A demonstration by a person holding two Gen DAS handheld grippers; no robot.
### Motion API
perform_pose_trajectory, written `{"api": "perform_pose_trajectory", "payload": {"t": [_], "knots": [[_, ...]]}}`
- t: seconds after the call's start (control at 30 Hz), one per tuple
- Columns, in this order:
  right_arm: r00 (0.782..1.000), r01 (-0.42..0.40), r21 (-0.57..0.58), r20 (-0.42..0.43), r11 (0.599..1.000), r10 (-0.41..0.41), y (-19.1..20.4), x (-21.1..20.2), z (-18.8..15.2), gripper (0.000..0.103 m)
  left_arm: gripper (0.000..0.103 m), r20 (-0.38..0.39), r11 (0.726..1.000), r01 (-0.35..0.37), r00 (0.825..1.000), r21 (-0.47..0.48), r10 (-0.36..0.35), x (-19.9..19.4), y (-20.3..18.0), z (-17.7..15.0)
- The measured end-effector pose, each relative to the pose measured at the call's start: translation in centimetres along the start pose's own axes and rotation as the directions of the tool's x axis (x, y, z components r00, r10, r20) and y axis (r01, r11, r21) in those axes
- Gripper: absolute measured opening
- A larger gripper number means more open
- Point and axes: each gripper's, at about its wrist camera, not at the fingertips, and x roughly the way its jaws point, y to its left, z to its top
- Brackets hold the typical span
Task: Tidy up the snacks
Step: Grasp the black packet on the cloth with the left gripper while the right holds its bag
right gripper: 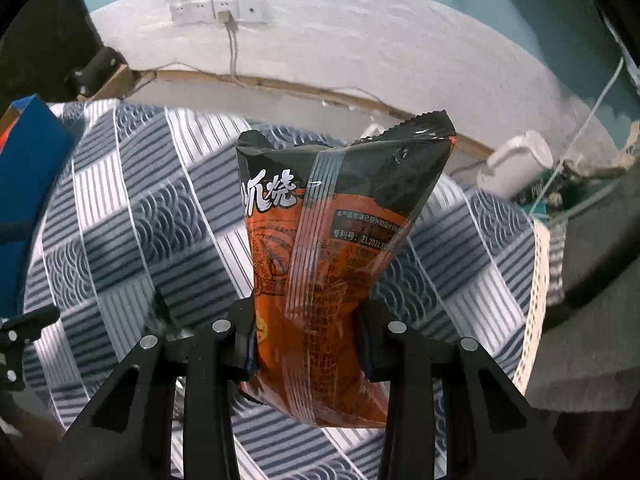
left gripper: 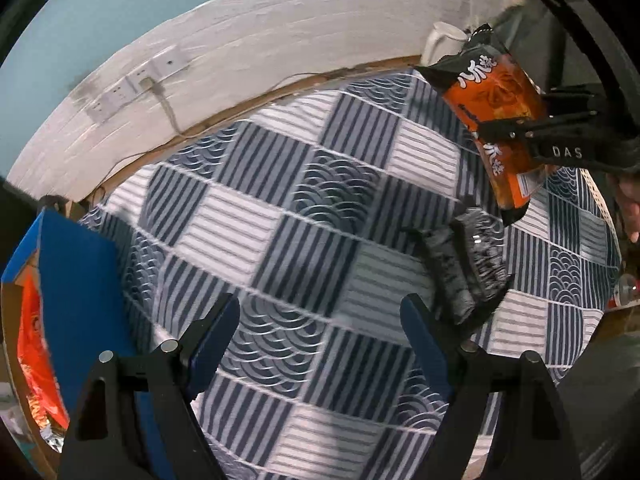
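Left wrist cam first: the left gripper (left gripper: 320, 316) has its two blue-padded fingers spread wide with nothing between them, just hanging over the checkered tablecloth (left gripper: 280, 208). One blue box (left gripper: 76, 280) sits at the left edge with at least one orange packet (left gripper: 36, 340) inside. One dark bundle (left gripper: 464, 264) lies on the cloth, too blurry to say what it is. Upper right, the right gripper (left gripper: 520, 130) is clamped on one orange-and-black snack bag (left gripper: 500, 120), held up off the table. One white mug (left gripper: 440, 42) sits behind it. Right wrist cam: same single snack bag (right gripper: 320, 248), pinched around its lower half between both fingers, standing upright above the cloth. One mug (right gripper: 516, 168) on the right, blue box (right gripper: 28, 192) far left, four wall sockets (right gripper: 218, 10) in a row.
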Motion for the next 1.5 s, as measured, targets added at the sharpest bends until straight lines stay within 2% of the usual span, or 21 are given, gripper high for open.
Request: {"api": "perform_pose_trajectory", "payload": {"t": [0.17, 0.4, 0.7, 0.87, 1.03, 1.07, 1.1, 1.13, 1.17, 1.2, 1.33, 1.5], "knots": [[0.999, 0.001, 0.030, -0.032, 1.000, 0.000, -2.3, -0.4, -2.8, 0.035, 0.087, -0.021, 0.998, 0.058, 0.998, -0.028, -0.059, 0.7, -2.9, 1.2], [0.999, 0.015, 0.081, -0.047, 0.997, -0.011, -5.7, -1.1, -6.2, 0.035, 0.088, -0.067, 0.981, 0.135, 0.987, -0.141, -0.145, 2.9, -6.0, 2.6], [0.996, 0.030, 0.086, -0.085, 0.996, -0.023, -7.9, -0.9, -8.7, 0.035, 0.088, -0.123, 0.959, 0.154, 0.975, -0.239, -0.187, 5.7, -8.1, 2.8], [0.996, 0.025, 0.083, -0.085, 0.996, -0.018, -8.3, -0.8, -8.9, 0.035, 0.088, -0.136, 0.956, 0.131, 0.976, -0.263, -0.171, 6.8, -8.5, 2.8], [0.995, 0.019, 0.079, -0.097, 0.997, -0.011, -8.1, -0.2, -8.9, 0.035, 0.088, -0.146, 0.955, 0.141, 0.972, -0.262, -0.183, 8.3, -8.9, 2.6], [0.995, 0.018, 0.079, -0.100, 0.997, -0.010, -8.1, -0.1, -8.9, 0.035, 0.086, -0.144, 0.955, 0.137, 0.973, -0.261, -0.179, 8.7, -9.3, 2.8], [0.995, 0.018, 0.078, -0.102, 0.997, -0.010, -8.0, -0.1, -8.9, 0.035, 0.078, -0.144, 0.956, 0.136, 0.974, -0.259, -0.177, 8.8, -9.3, 2.7], [0.995, 0.018, 0.078, -0.102, 0.997, -0.010, -8.0, -0.1, -8.9, 0.035, 0.076, -0.137, 0.961, 0.120, 0.978, -0.249, -0.158, 8.8, -9.4, 2.7], [0.995, 0.016, 0.079, -0.101, 0.997, -0.008, -8.1, -0.1, -8.8, 0.035, 0.065, -0.126, 0.964, 0.120, 0.980, -0.238, -0.153, 8.7, -9.4, 2.6], [0.995, 0.013, 0.082, -0.100, 0.997, -0.005, -8.1, 0.0, -8.7, 0.035, 0.059, -0.125, 0.967, 0.120, 0.980, -0.226, -0.152, 8.7, -9.6, 2.7], [0.995, 0.009, 0.087, -0.103, 0.996, 0.000, -8.1, -0.1, -8.5, 0.035, 0.058, -0.123, 0.968, 0.139, 0.978, -0.207, -0.167, 8.5, -9.4, 2.3], [0.994, 0.007, 0.084, -0.106, 0.996, 0.002, -7.7, -0.2, -8.5, 0.035, 0.057, -0.101, 0.978, 0.127, 0.984, -0.167, -0.145, 7.2, -8.6, 1.7]]}}
